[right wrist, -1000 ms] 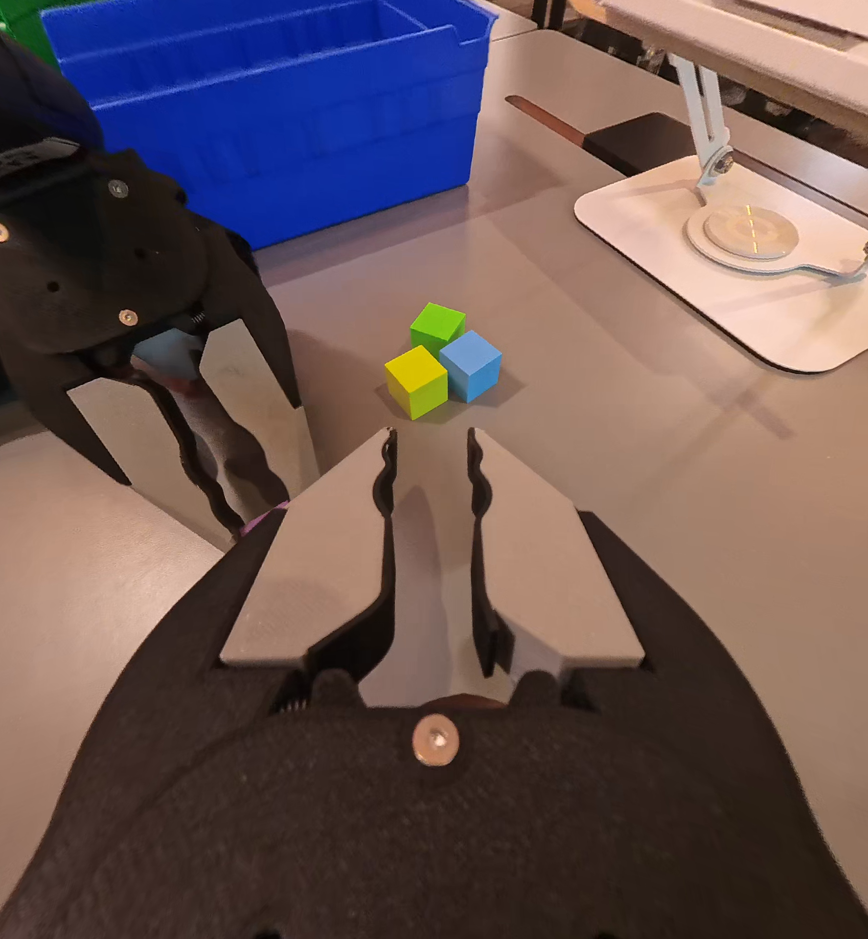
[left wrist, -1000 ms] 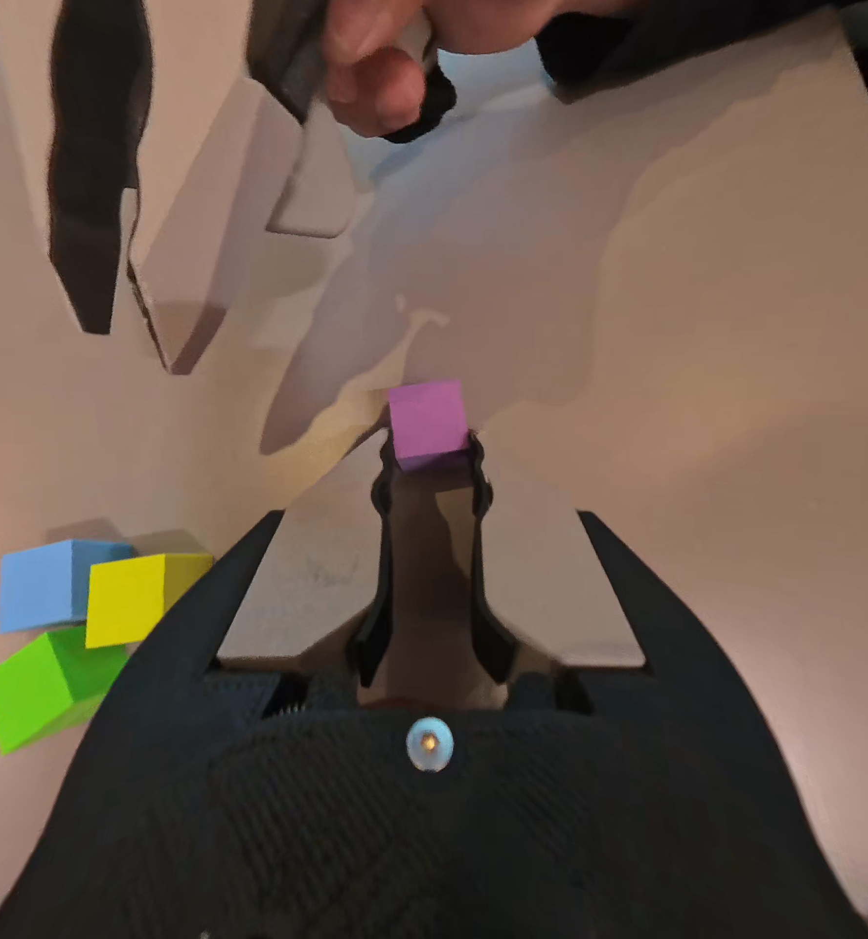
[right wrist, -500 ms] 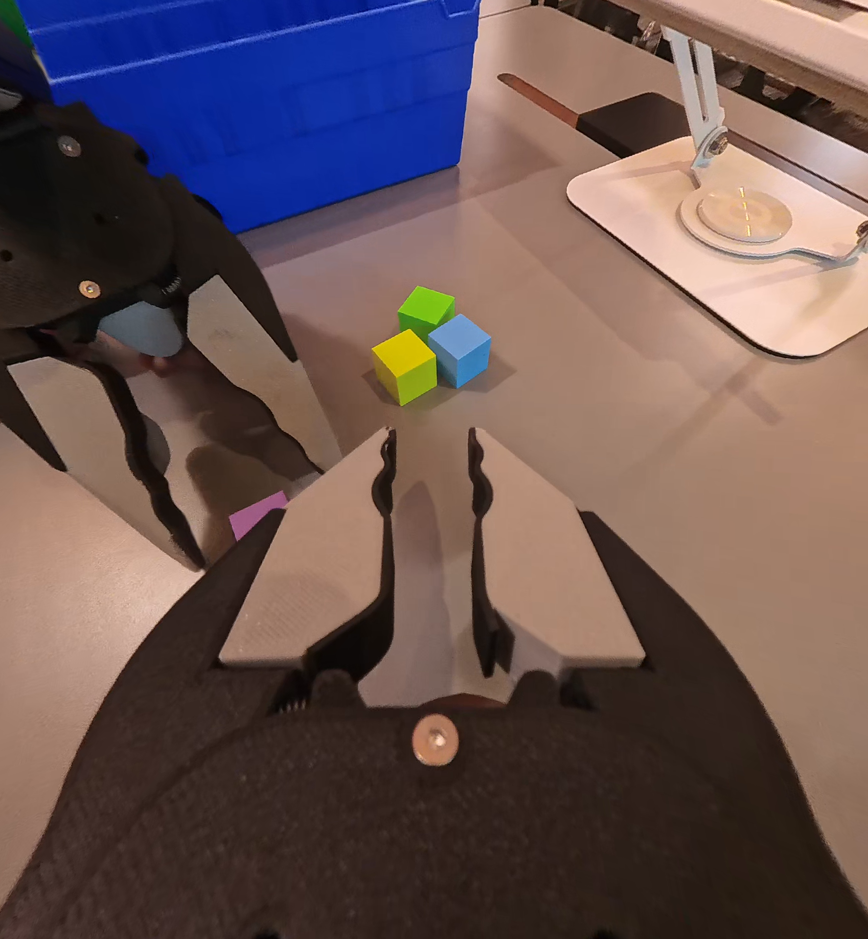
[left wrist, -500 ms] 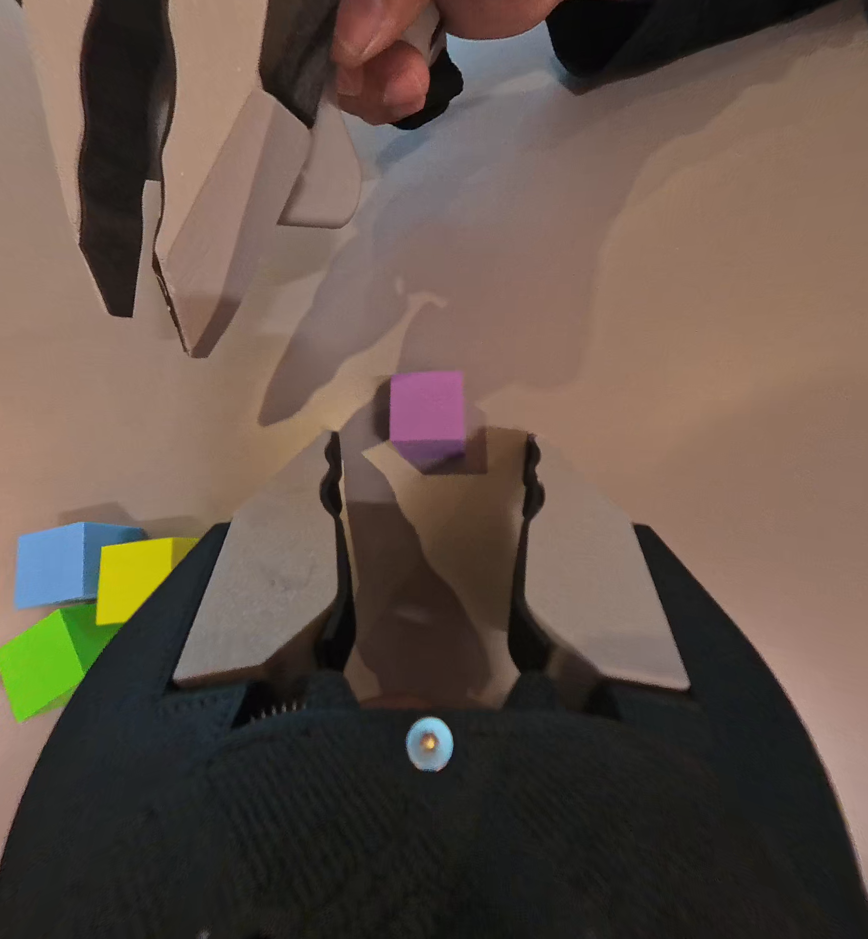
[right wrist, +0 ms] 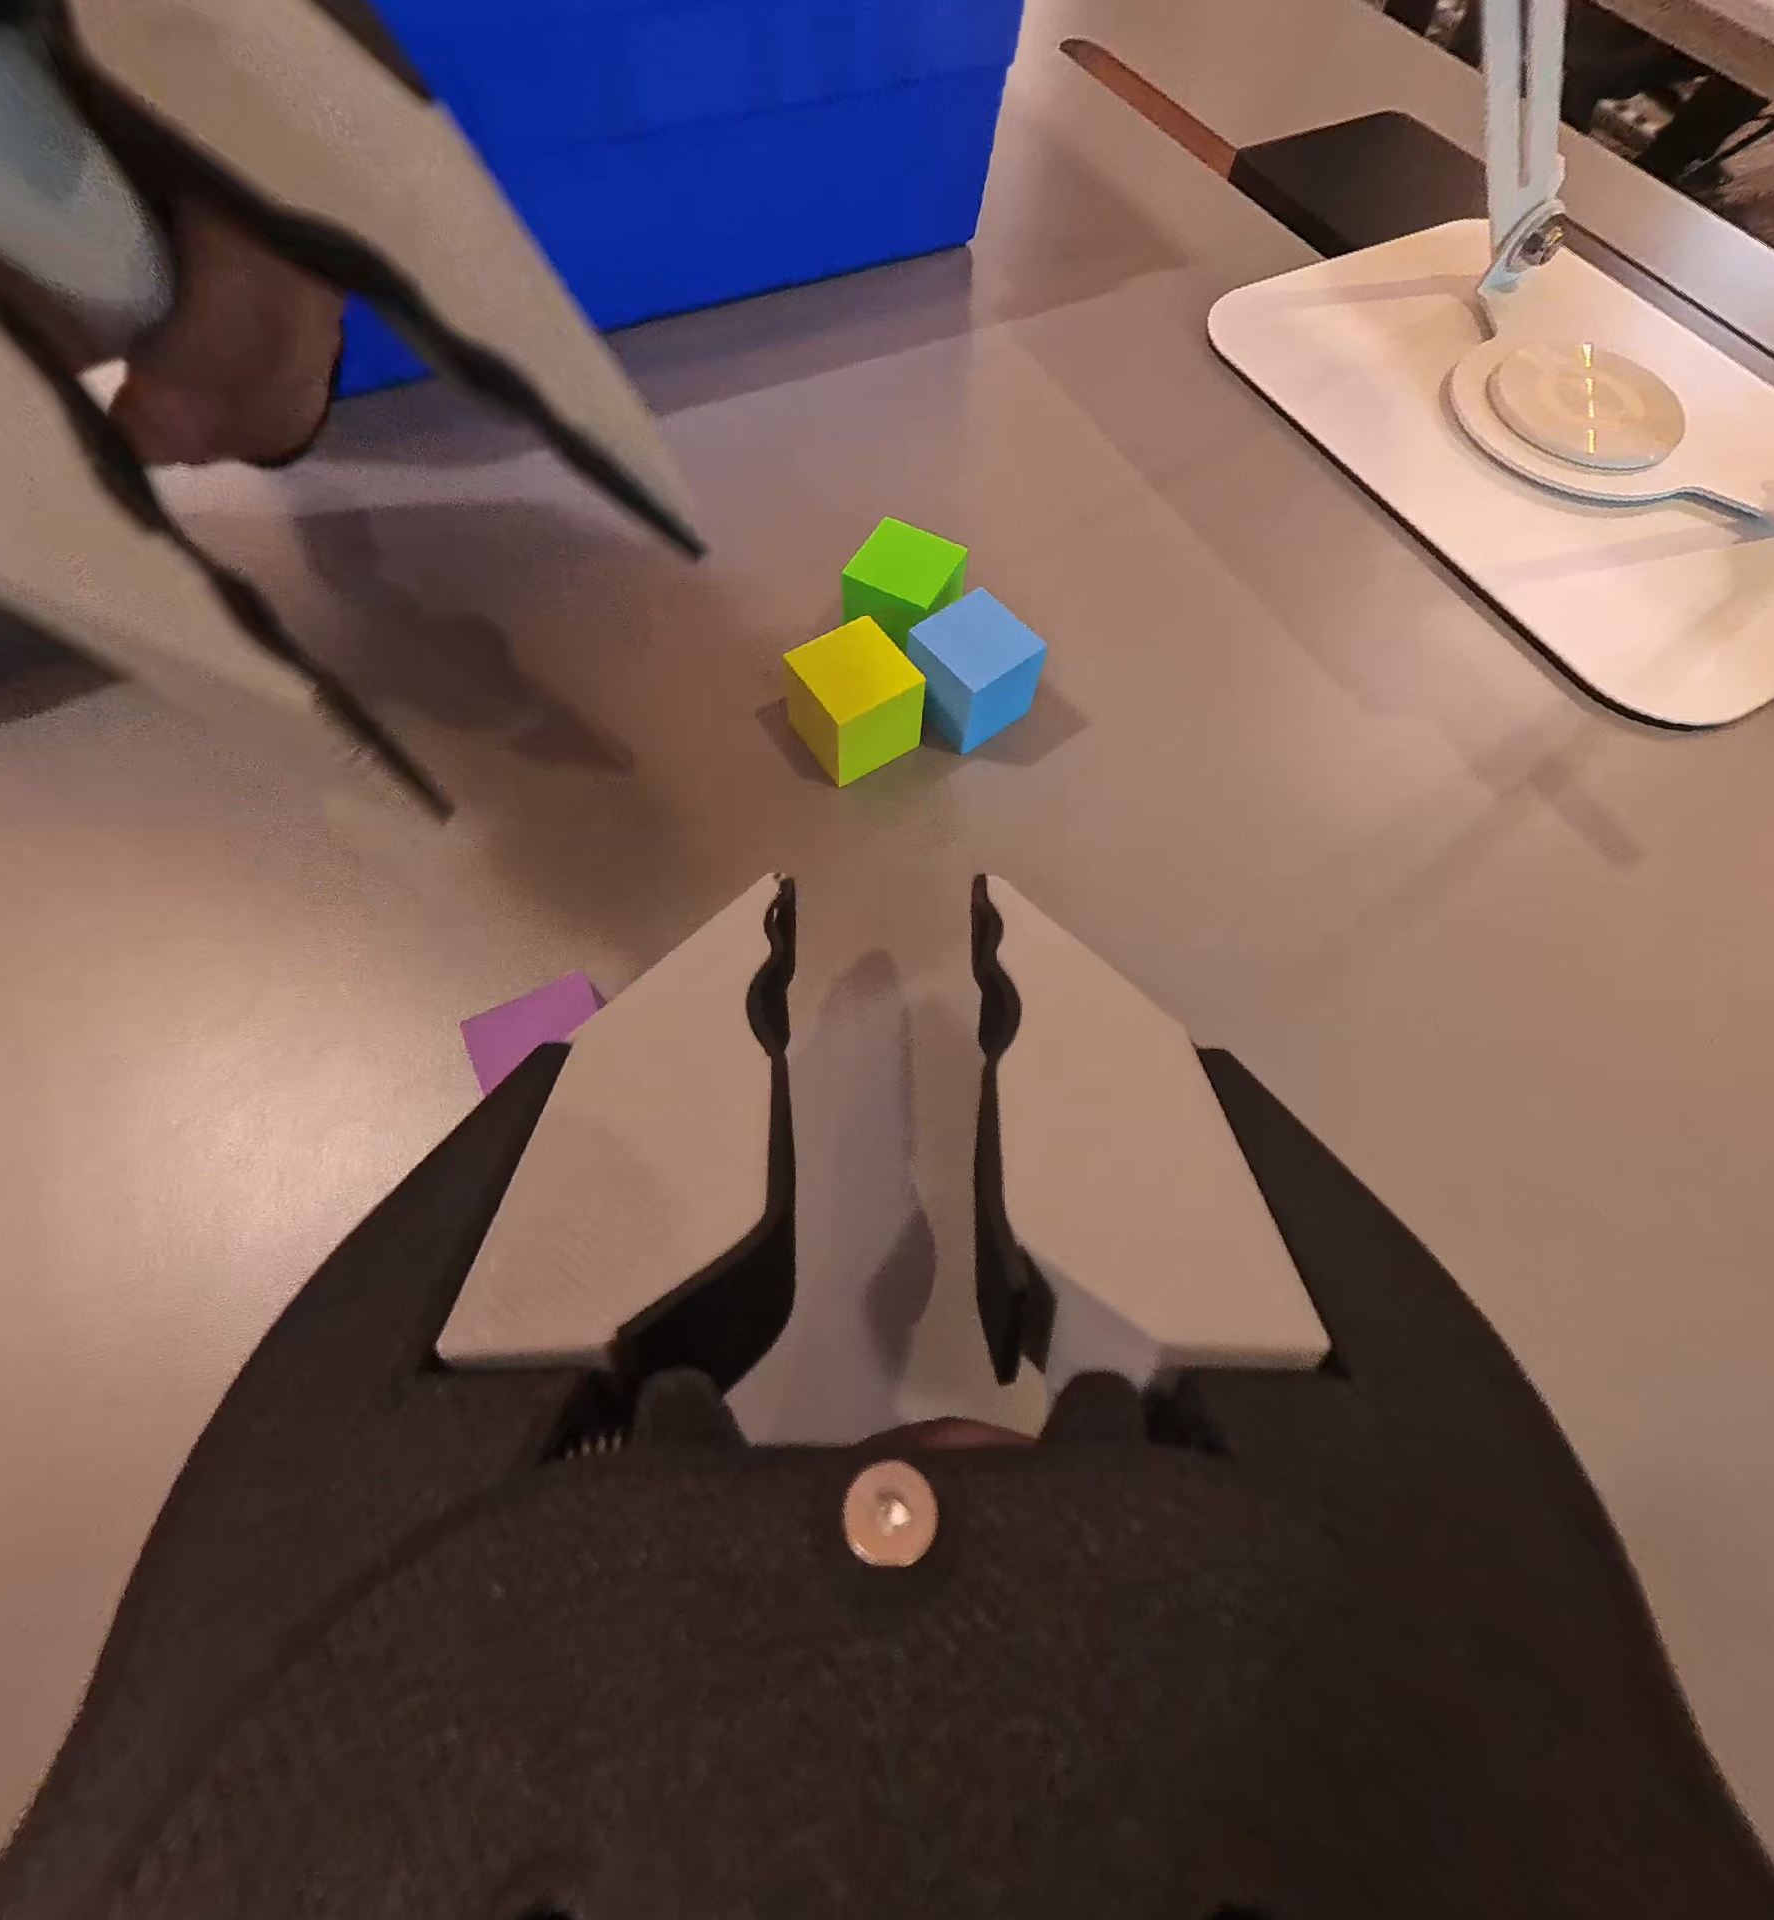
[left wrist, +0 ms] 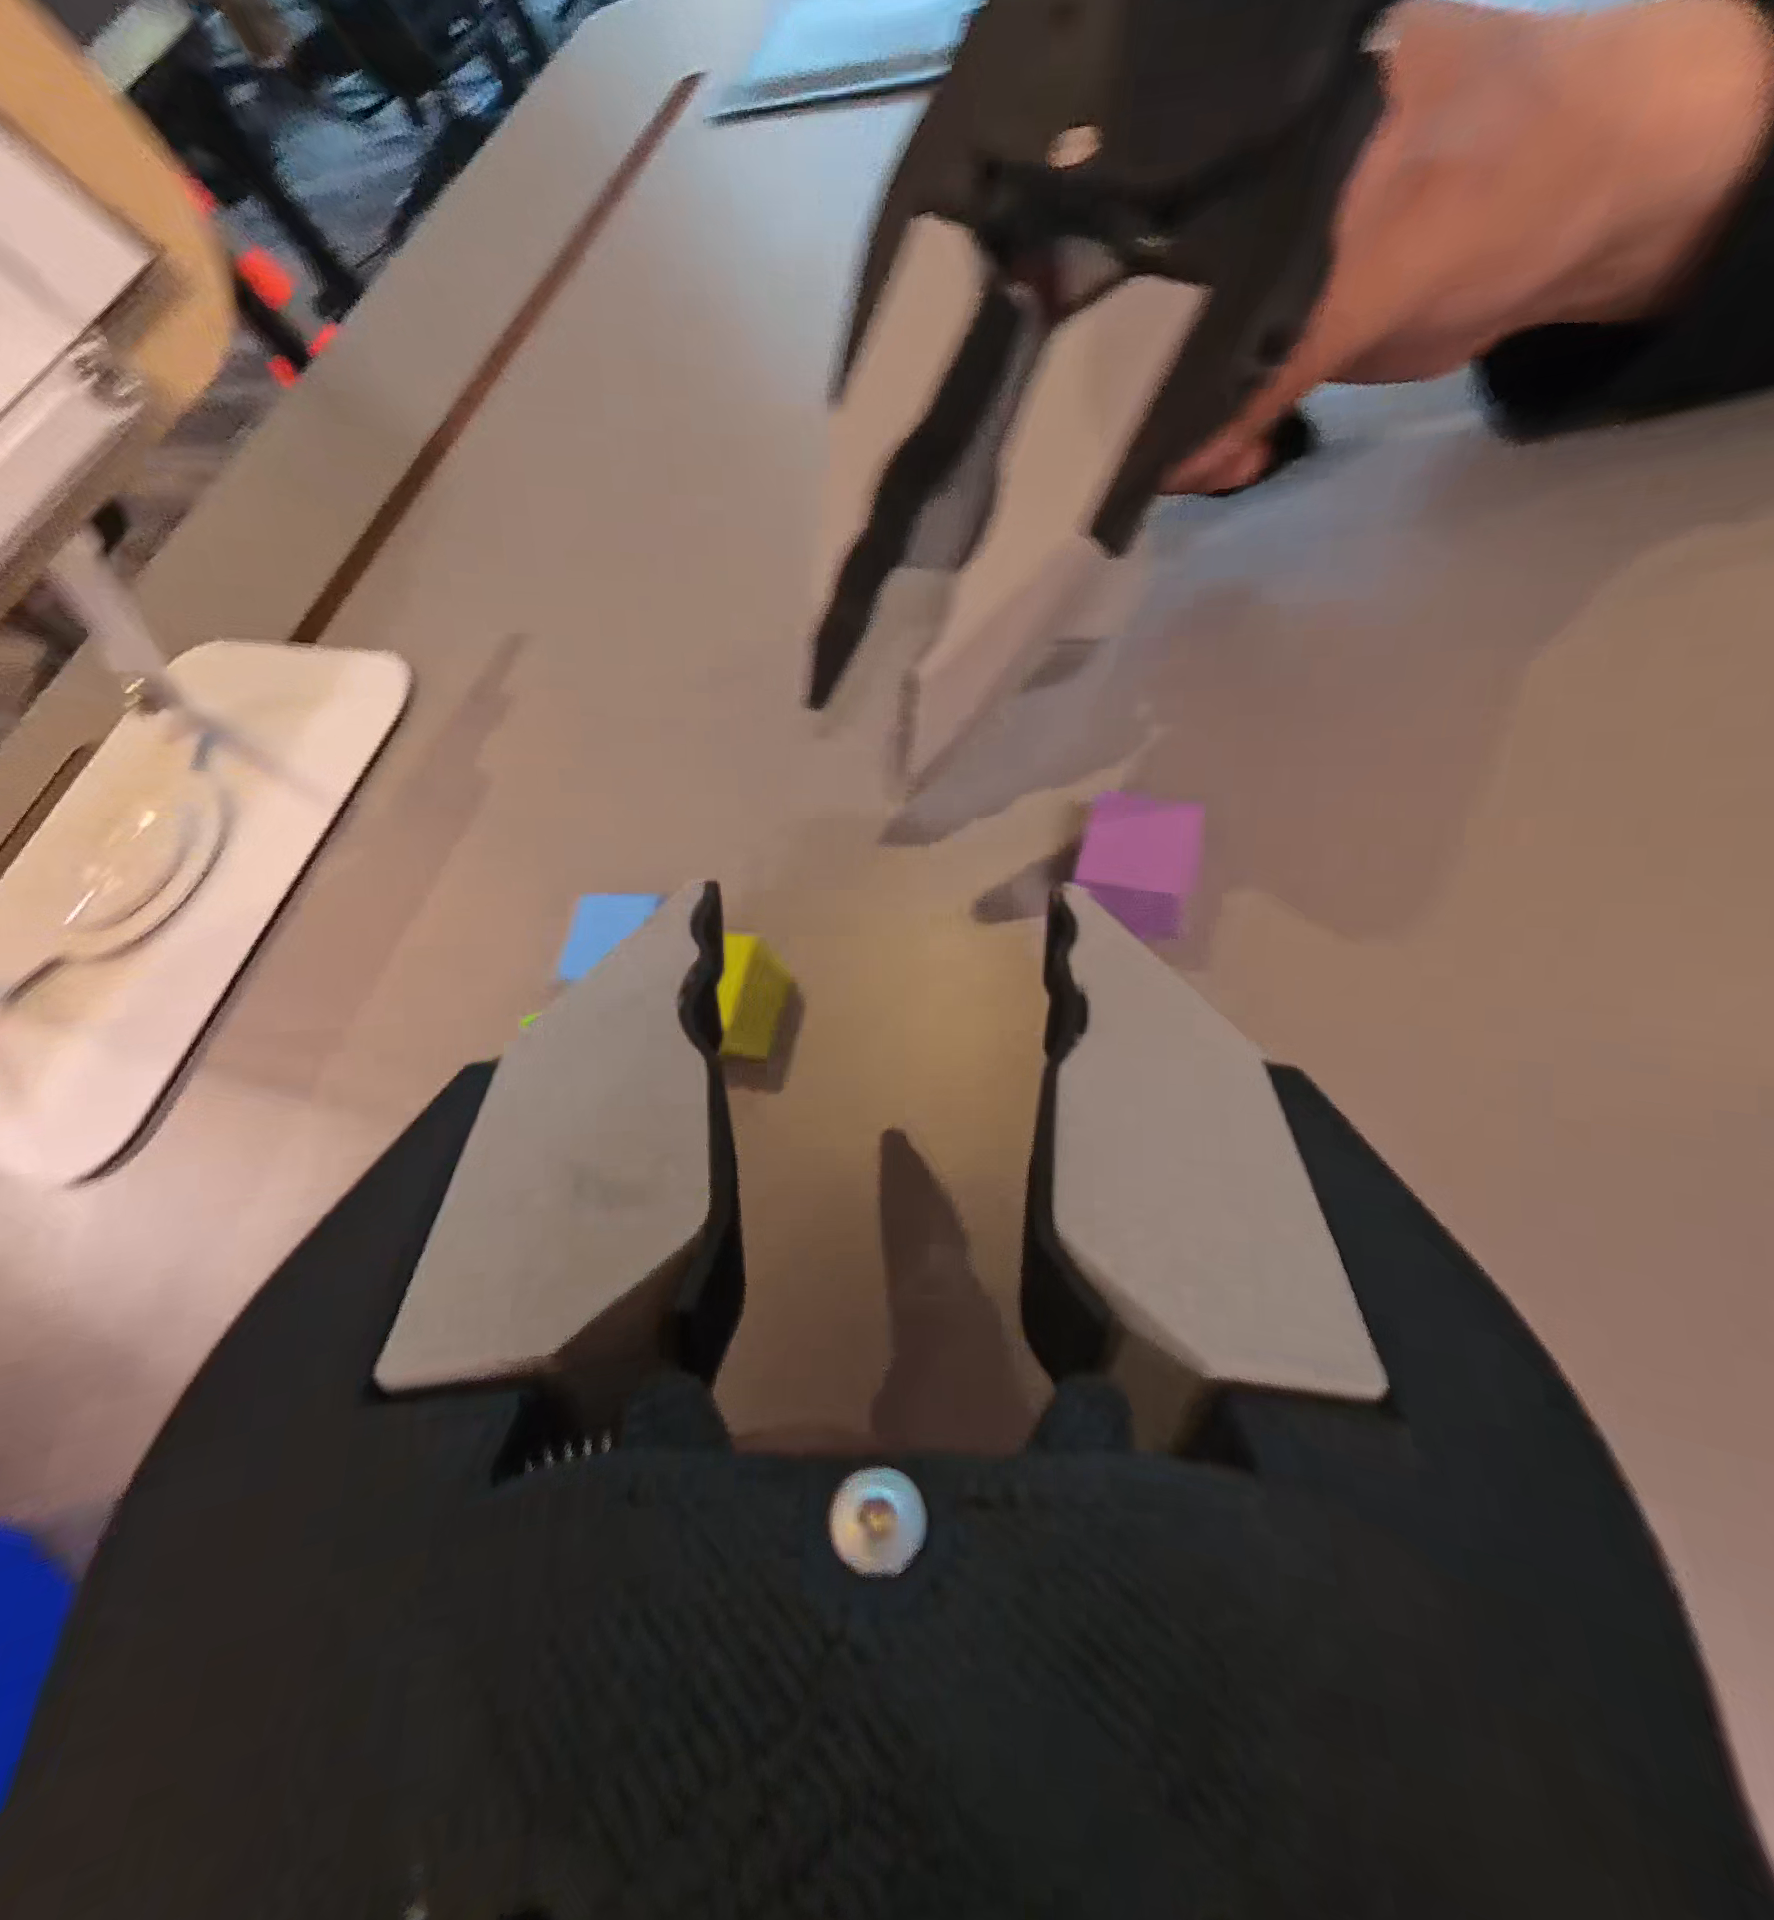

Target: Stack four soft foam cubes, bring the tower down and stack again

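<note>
Right wrist view, right gripper (right wrist: pixel 878 894) parted and empty, left gripper (right wrist: pixel 561 675) spread and empty, yellow cube (right wrist: pixel 852 698), blue cube (right wrist: pixel 978 665), green cube (right wrist: pixel 904 566) clustered, purple cube (right wrist: pixel 524 1023) apart.

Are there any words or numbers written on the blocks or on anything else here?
None can be read. The yellow cube, blue cube, green cube and purple cube have plain faces. The blue bin, the white stand base and the table show no writing either. The papers far back in the left wrist view are too blurred to tell.
</note>
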`<action>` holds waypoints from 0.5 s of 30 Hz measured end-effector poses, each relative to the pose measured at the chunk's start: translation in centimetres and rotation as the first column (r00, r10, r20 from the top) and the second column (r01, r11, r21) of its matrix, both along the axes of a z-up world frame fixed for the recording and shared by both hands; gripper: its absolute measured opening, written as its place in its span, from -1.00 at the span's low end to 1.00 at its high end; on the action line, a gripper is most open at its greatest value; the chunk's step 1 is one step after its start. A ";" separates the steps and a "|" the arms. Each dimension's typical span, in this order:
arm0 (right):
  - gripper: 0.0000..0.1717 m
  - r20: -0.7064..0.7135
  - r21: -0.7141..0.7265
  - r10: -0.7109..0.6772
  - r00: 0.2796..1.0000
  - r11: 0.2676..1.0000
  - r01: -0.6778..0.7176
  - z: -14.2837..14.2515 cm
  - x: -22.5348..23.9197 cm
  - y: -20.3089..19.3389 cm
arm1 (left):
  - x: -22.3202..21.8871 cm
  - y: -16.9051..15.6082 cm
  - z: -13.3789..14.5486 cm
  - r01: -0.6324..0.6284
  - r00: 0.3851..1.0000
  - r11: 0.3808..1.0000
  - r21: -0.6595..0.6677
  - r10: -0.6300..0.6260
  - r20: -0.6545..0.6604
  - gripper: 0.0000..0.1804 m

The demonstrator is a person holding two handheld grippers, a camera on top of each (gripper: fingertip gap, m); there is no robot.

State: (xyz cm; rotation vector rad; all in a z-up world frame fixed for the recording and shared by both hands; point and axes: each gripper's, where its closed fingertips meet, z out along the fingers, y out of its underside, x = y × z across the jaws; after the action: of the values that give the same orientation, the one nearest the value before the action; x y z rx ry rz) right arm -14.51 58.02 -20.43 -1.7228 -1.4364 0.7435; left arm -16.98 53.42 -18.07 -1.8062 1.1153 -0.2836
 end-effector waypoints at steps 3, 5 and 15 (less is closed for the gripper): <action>-0.61 0.016 0.019 0.011 1.000 1.000 -0.012 -0.2 -0.4 -0.3 | -2.9 2.3 0.1 -0.173 0.985 0.985 0.008 0.173 0.001 -0.39; -0.61 0.020 0.023 0.021 1.000 1.000 -0.022 -0.2 -0.8 -0.6 | -3.9 2.9 -0.1 -0.227 0.974 0.974 -0.017 0.228 0.012 -0.42; -0.52 0.153 0.131 0.250 0.956 0.954 -0.270 -1.2 -3.8 -1.3 | -8.4 4.9 -0.5 -0.472 0.872 0.874 -0.120 0.482 0.082 -0.52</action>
State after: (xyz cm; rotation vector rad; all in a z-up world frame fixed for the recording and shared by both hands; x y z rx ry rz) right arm -18.26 56.71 -21.61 -1.5086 -1.7907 0.6459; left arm -25.42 58.32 -18.56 -2.0602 0.5540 -0.1379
